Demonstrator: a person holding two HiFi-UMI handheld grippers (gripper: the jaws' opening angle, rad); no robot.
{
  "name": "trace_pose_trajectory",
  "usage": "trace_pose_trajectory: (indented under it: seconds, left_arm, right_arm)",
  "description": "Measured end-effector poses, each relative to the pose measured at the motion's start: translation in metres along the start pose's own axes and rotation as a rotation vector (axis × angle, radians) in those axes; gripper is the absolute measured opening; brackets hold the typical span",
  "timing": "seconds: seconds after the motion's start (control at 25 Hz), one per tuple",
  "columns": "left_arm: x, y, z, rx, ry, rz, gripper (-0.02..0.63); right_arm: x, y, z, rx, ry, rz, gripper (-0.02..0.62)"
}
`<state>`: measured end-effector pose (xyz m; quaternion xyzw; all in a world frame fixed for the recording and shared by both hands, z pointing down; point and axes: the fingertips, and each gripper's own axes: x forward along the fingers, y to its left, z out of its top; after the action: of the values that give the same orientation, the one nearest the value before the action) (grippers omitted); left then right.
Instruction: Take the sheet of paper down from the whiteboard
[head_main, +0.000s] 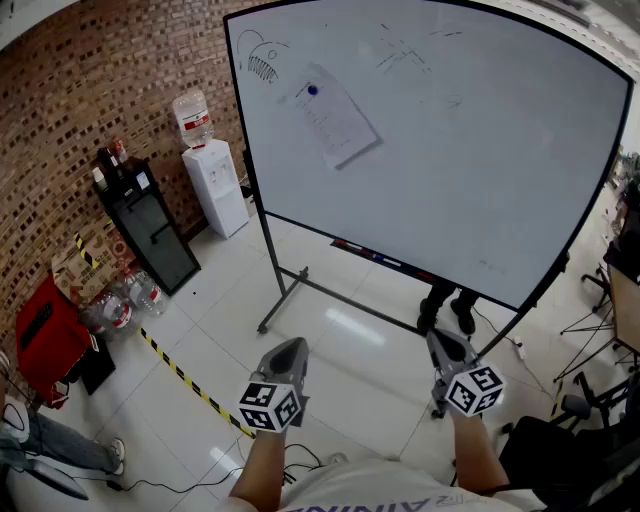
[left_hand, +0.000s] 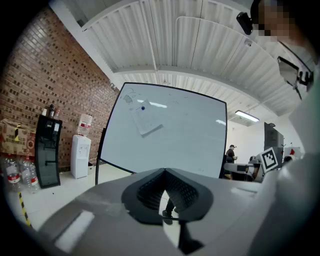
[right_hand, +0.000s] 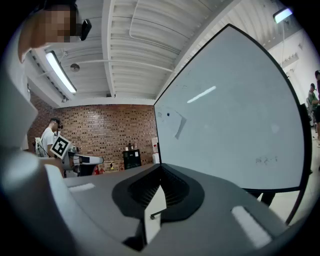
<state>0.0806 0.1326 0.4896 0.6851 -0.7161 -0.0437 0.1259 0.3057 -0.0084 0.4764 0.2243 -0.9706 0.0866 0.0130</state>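
Left tool (head_main: 289, 347), right tool (head_main: 441, 340); dispenser (head_main: 217, 186) beside whiteboard (head_main: 470, 160).

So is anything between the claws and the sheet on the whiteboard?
Nothing visible. The sheet of paper hangs uncovered on the whiteboard, with no object between it and the left claw or right claw.

White paper (head_main: 335, 118) (faint grey print), blue magnet (head_main: 312, 90); black-framed whiteboard (head_main: 480, 150); red-brown brick wall (head_main: 60, 130); yellow-black striped floor tape (head_main: 190, 382).
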Motion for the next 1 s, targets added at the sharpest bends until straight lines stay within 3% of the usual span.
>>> trace_pose_trajectory:
  seconds: [0.32, 0.52, 0.76, 1.0]
  left_arm:
    - [-0.011, 0.067, 0.024, -0.052, -0.042, 0.012, 0.005]
    - [-0.004, 0.105, 0.025, -0.077, -0.052, 0.061, 0.005]
    - [0.045, 0.143, 0.032, -0.076, -0.052, 0.090, 0.005]
    - [0.117, 0.185, 0.069, -0.045, -0.082, 0.126, 0.005]
  right_arm:
    - [0.063, 0.025, 0.001, 0.003, -0.004, 0.018, 0.006]
    - [0.105, 0.027, 0.002, 0.002, 0.007, 0.052, 0.006]
    - [0.171, -0.001, 0.018, 0.001, -0.011, 0.073, 0.006]
    - [0.261, -0.051, 0.056, 0.012, -0.034, 0.072, 0.006]
